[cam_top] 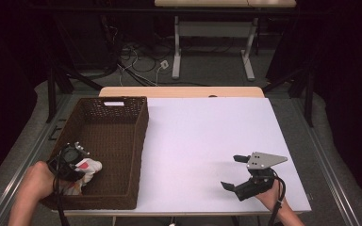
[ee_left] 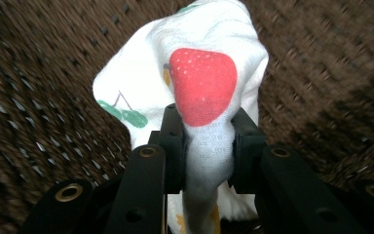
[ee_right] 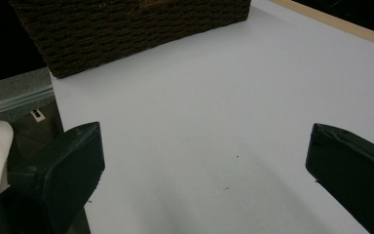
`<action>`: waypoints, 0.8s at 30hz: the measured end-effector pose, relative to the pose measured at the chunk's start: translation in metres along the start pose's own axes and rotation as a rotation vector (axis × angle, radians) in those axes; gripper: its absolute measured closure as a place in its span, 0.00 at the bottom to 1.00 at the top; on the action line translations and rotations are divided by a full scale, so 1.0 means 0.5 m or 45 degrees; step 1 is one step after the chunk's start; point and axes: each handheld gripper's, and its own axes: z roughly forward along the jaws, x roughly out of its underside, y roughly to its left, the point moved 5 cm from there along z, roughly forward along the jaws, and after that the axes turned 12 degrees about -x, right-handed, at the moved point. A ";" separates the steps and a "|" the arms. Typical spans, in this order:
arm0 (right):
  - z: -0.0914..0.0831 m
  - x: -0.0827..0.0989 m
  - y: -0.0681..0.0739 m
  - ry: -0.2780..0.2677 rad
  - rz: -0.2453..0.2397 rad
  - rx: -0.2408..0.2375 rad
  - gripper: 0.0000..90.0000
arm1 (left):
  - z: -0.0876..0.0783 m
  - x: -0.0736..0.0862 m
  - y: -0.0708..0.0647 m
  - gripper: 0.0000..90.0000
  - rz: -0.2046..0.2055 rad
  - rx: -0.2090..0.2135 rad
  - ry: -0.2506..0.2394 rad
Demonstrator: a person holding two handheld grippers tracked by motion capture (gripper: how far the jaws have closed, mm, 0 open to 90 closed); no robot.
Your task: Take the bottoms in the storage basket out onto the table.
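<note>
A white cloth (ee_left: 185, 92) printed with a red strawberry and green cherries is pinched between the jaws of my left gripper (ee_left: 206, 146). In the high view that left gripper (cam_top: 75, 162) sits inside the near end of a brown woven basket (cam_top: 122, 141), holding the cloth (cam_top: 88, 167) just above the basket floor. My right gripper (cam_top: 235, 172) hovers over the white table (cam_top: 202, 132) near its front right edge, jaws wide apart with nothing between them. In the right gripper view its two fingers (ee_right: 58, 175) frame bare table, and the basket (ee_right: 126, 29) lies ahead.
A wooden strip (cam_top: 179, 92) borders the table's far edge. Beyond it are another table's legs (cam_top: 176, 47) and loose cables (cam_top: 136, 59) on the floor. The front table edge (ee_right: 53, 97) drops off at the left of the right gripper view.
</note>
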 end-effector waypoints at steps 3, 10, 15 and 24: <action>0.001 0.000 -0.001 0.003 0.000 0.000 0.00 | -0.010 -0.009 -0.001 0.81 0.001 0.014 -0.050; 0.000 0.001 -0.002 0.006 0.000 0.002 0.00 | -0.028 -0.024 -0.005 0.81 0.055 0.009 -0.101; 0.000 0.001 -0.002 0.004 0.000 0.000 0.00 | -0.033 -0.032 -0.006 0.81 0.084 0.018 -0.117; 0.000 0.001 -0.003 0.009 0.002 0.002 0.00 | -0.046 -0.054 -0.009 0.81 0.145 0.023 -0.154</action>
